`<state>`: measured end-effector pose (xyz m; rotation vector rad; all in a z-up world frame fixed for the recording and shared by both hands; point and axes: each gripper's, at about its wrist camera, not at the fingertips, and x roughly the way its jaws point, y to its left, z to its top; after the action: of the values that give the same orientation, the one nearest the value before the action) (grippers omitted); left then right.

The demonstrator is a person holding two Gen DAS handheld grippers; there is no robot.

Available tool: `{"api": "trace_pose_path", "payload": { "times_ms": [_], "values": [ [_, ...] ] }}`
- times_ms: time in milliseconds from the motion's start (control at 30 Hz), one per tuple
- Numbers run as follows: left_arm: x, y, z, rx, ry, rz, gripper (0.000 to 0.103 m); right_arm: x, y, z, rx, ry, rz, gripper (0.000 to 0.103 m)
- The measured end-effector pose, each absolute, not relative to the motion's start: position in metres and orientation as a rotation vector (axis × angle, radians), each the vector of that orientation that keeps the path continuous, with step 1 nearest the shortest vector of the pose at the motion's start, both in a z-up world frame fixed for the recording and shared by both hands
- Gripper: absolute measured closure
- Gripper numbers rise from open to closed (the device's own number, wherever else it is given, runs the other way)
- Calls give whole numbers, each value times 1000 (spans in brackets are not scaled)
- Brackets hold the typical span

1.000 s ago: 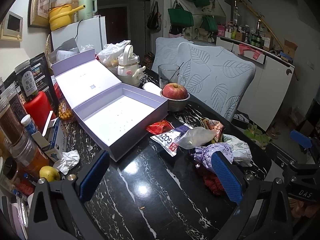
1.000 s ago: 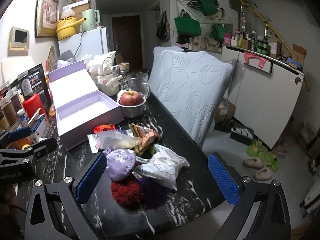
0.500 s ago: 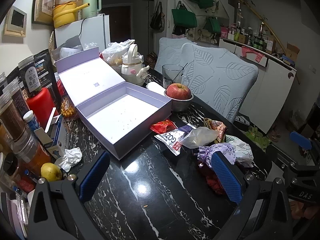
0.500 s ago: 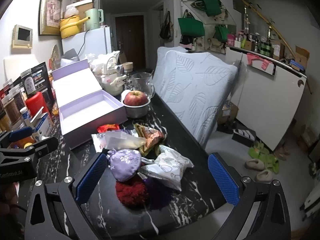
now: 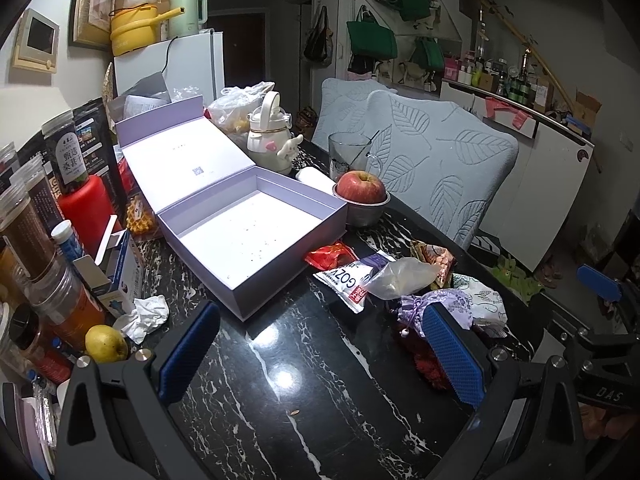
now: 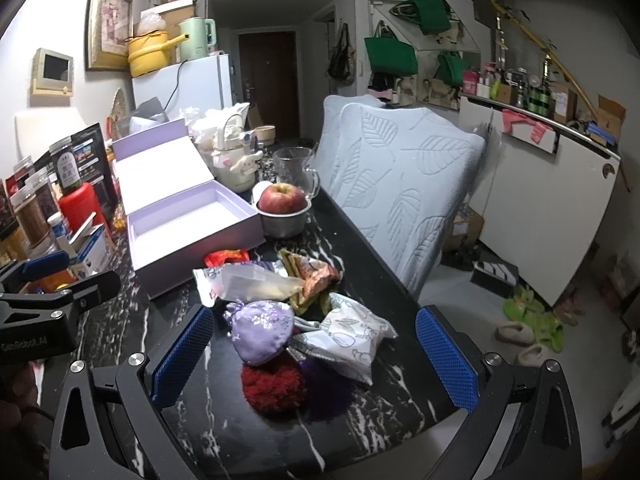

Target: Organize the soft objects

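While above the marble table (image 5: 304,364), both grippers level, jaws wide apart, empty.

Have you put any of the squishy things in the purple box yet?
Not yet. The open lavender cardboard box holds nothing. Nothing is in hand: the left gripper and right gripper are both open. Left to do: the embroidered lilac drawstring pouch, the fuzzy red pom-pom, the white leaf-print sachet and the snack packets beside them all lie on the black marble table.
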<state>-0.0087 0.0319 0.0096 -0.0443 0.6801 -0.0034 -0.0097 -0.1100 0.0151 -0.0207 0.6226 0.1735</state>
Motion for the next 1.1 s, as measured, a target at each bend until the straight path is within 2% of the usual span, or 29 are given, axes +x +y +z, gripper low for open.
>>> {"api": "trace_pose_path", "payload": {
  "times_ms": [1100],
  "values": [
    [-30, 21, 11, -77, 665, -42, 0, -29, -119, 15, -1, 602, 202, 0]
  ]
}}
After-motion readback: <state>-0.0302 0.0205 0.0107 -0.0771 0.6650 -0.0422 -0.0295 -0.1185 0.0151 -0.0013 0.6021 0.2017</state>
